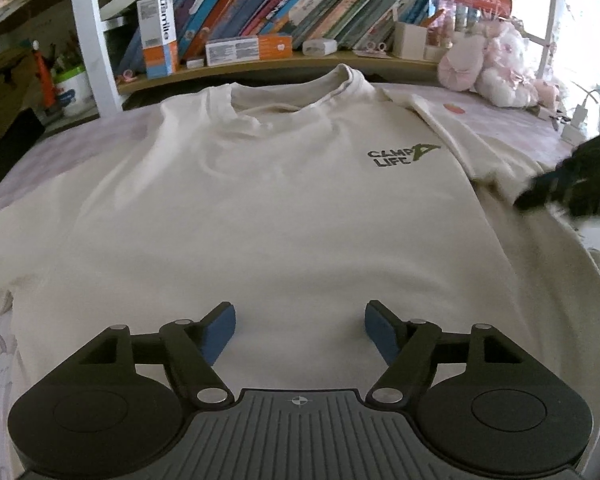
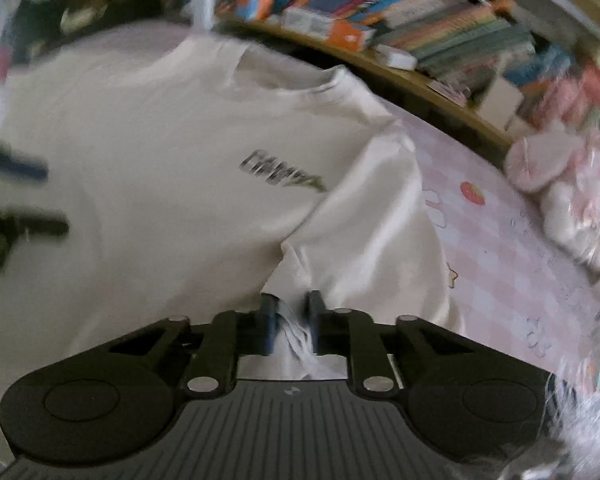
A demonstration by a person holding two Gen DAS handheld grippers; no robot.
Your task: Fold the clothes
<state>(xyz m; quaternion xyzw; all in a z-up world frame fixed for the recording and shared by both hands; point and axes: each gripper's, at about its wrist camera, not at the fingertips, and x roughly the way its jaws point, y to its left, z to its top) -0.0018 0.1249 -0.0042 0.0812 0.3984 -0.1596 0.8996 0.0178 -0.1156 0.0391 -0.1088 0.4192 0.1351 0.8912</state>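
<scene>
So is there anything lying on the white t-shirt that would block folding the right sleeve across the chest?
Nothing visible does. The front of the white cotton t-shirt is bare fabric apart from its printed logo. The right tongs already pinch cloth at the sleeve, and the open left tongs hover over the lower front, which could get in the way.

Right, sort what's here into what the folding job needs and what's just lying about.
Job:
- white T-shirt, spread flat
- its sleeve
- right hand-held gripper, shut on shirt fabric
- left hand-held gripper, open above the shirt

Lying about:
- books on the shelf
- pink plush toys
- orange and white boxes
</scene>
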